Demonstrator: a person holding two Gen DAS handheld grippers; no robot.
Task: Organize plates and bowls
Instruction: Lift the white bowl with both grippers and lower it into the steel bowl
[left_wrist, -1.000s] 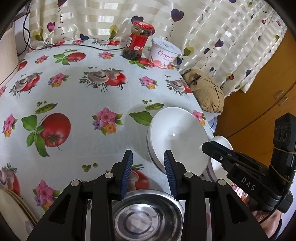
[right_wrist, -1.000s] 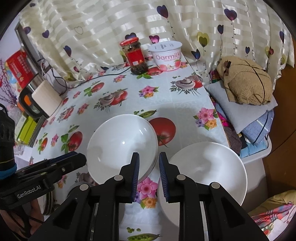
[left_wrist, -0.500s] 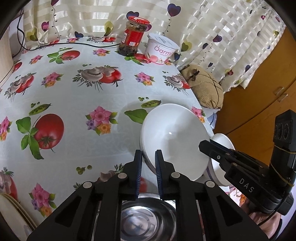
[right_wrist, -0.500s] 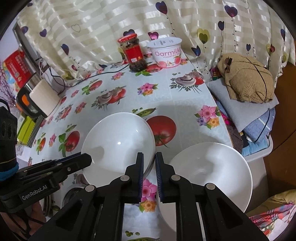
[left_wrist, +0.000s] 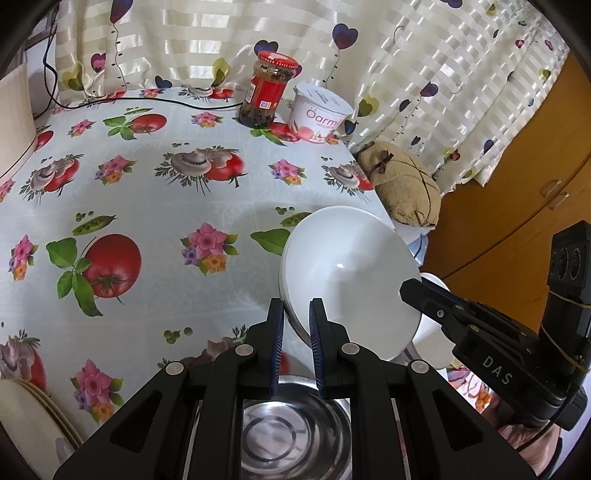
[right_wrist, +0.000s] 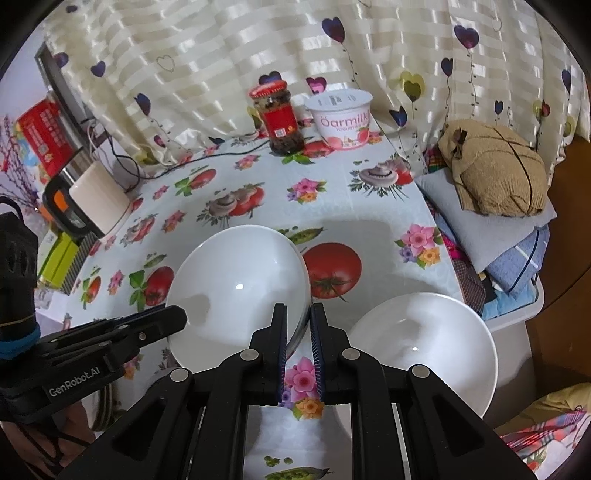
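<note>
A white bowl (left_wrist: 347, 280) is held tilted above the table. My left gripper (left_wrist: 296, 314) is shut on its left rim. My right gripper (right_wrist: 298, 317) is shut on its right rim; the bowl (right_wrist: 240, 288) fills the middle of the right wrist view. A steel bowl (left_wrist: 291, 435) sits on the table under the left gripper. A second white bowl (right_wrist: 421, 347) stands at the table's right edge. Cream plates (left_wrist: 26, 424) are stacked at the lower left of the left wrist view.
A red-lidded jar (left_wrist: 266, 92) and a yogurt tub (left_wrist: 317, 114) stand at the back by the curtain. A kettle-like appliance (right_wrist: 88, 199) and boxes (right_wrist: 59, 258) are at the left. Folded cloths and a tan bundle (right_wrist: 495, 173) lie off the right edge.
Both grippers closed on the white bowl's rim, and the bowl has risen and tilted off the table.
</note>
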